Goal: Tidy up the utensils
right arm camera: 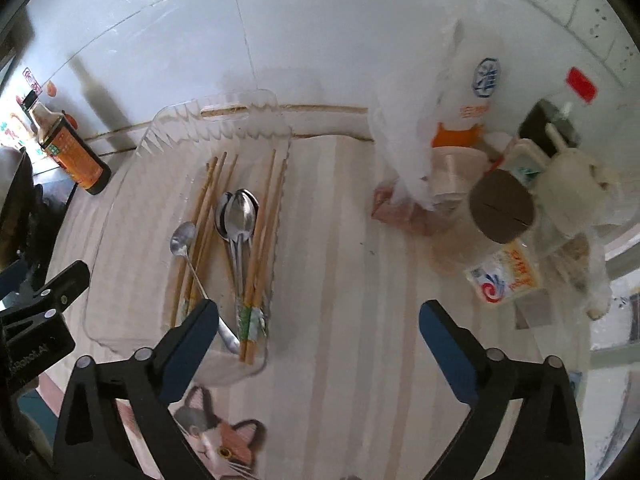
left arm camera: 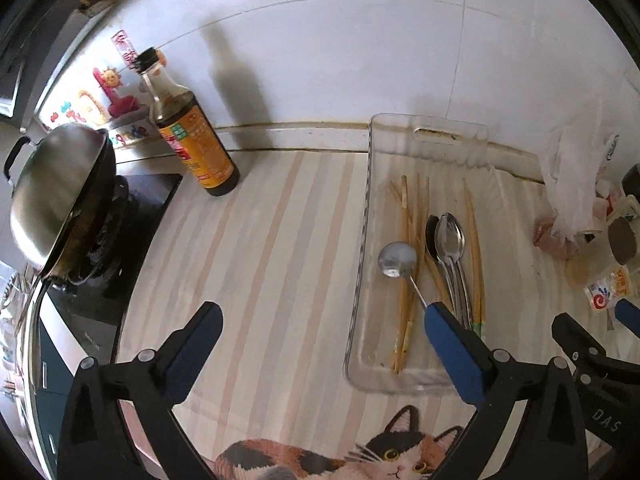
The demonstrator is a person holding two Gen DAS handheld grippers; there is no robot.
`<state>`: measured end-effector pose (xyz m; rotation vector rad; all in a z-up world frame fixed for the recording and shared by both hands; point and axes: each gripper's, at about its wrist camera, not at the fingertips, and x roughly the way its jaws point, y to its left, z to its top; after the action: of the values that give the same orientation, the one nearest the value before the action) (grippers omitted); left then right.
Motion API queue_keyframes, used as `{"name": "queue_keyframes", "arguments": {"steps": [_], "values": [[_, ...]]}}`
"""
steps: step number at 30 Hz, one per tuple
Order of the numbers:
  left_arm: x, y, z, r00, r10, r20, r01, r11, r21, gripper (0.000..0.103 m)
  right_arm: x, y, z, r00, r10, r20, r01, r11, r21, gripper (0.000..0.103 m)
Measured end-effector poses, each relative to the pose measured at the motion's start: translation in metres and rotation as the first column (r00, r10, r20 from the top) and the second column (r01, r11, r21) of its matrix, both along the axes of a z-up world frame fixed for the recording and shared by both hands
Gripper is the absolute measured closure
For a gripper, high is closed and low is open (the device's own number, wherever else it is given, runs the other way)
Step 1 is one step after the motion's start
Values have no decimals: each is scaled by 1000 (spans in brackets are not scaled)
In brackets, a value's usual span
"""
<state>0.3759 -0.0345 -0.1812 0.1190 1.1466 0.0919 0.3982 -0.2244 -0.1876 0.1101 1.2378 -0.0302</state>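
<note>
Clear plastic tray (left arm camera: 360,280) sits on the striped cloth (left arm camera: 260,240) covering the bench, and all the utensils are lying inside it. Bamboo chopsticks (left arm camera: 406,240) run lengthwise along the tray, a few of them with patterned ends toward the near rim. Stacked metal spoons (left arm camera: 450,240) lie among the chopsticks, and one round-bowled spoon (left arm camera: 398,259) rests across them on the left side with its thin handle angling toward the near end.

Left gripper (left arm camera: 324,322) has its fingers spread wide with nothing between them, hanging over the cloth and the tray's near left edge. Right gripper (right arm camera: 318,320) is just as wide and empty, over the tray's near right corner.

Soy sauce bottle (left arm camera: 192,136) stands by the wall, next to a lidded wok (left arm camera: 56,196) on the stove.
</note>
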Motion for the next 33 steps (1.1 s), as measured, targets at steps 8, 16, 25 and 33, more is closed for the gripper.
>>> {"name": "queue_keyframes", "arguments": {"steps": [8, 16, 25, 33], "values": [[-47, 10, 42, 996, -29, 85, 31, 999, -24, 0, -50, 1, 48, 995, -36, 98, 41, 998, -44, 0], [-124, 32, 107, 977, -88, 195, 103, 992, -66, 0, -141, 11, 124, 966, -91, 241, 113, 991, -77, 0], [-213, 55, 174, 941, -136, 311, 171, 981, -89, 0, -246, 31, 206, 916, -132, 379, 179, 980, -91, 0], [-264, 65, 208, 916, -152, 372, 197, 977, -87, 0, -310, 42, 250, 882, -154, 446, 214, 973, -88, 0]]}}
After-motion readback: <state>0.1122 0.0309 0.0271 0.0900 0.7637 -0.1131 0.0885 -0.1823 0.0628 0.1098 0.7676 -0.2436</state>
